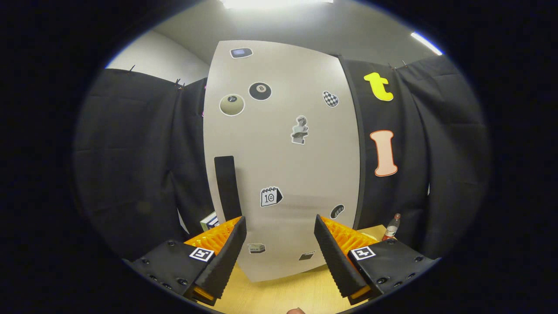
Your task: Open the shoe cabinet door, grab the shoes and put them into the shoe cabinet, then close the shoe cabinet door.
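Straight ahead of the gripper (279, 257), whose 2 fingers are held wide apart and empty, the stiff, sticker-covered white cabinet door (283, 174) is best hooked by its black vertical handle (226, 187).

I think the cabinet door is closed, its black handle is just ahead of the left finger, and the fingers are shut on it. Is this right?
Not entirely. In the gripper view the fingers are open and hold nothing. The rest stands: the cabinet door is closed, and its black handle is just ahead of the left finger.
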